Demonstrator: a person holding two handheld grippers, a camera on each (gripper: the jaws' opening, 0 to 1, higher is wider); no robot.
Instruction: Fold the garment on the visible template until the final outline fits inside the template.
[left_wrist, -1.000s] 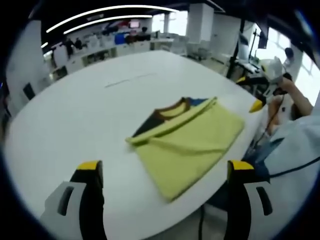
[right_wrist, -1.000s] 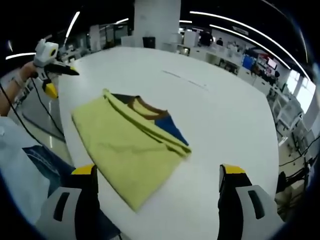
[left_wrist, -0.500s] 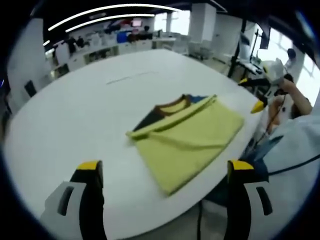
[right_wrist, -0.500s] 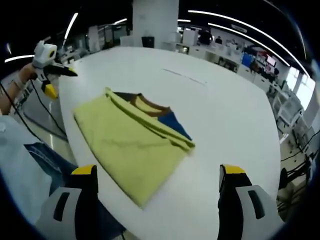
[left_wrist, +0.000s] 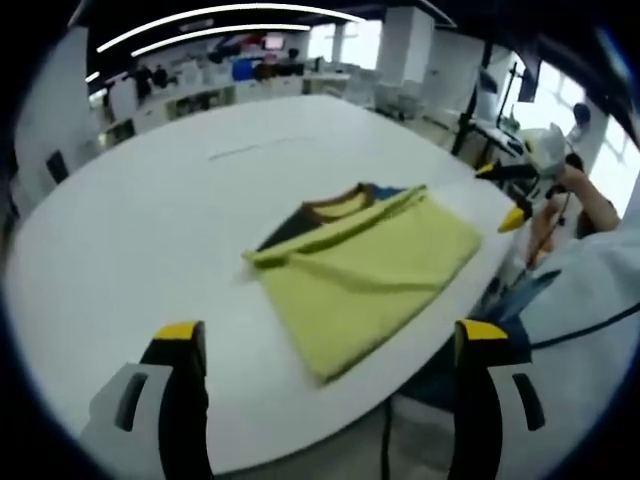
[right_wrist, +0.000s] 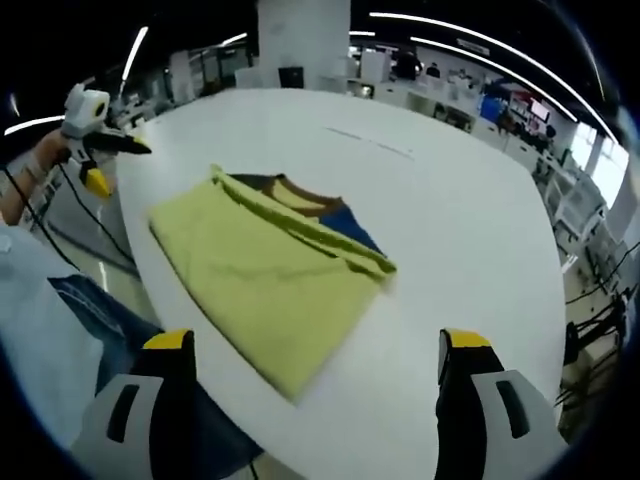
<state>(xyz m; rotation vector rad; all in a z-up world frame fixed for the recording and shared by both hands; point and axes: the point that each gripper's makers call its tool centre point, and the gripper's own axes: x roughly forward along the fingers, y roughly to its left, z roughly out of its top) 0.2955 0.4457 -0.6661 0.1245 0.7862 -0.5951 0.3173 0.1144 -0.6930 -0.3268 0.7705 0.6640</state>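
A folded yellow garment (left_wrist: 372, 275) (right_wrist: 262, 268) with a brown collar and a blue panel at its far edge lies flat on the white table (left_wrist: 150, 230) (right_wrist: 450, 210), near the edge by the person. In the left gripper view my left gripper (left_wrist: 332, 345) hovers open, short of the garment and holding nothing. The right gripper view has my right gripper (right_wrist: 315, 350) open too, off the cloth. Each gripper also appears raised beside the table in the other's view: the right gripper (left_wrist: 505, 192) and the left gripper (right_wrist: 113, 163).
A faint thin line (left_wrist: 250, 150) (right_wrist: 372, 142) marks the table beyond the garment. The person's light sleeve and jeans (left_wrist: 585, 300) (right_wrist: 45, 300) stand at the near table edge. Desks, chairs and a pillar (right_wrist: 300, 45) fill the office behind.
Both views have shifted slightly with the hands. The garment lies the same way on the table, and both grippers stay open and off it.
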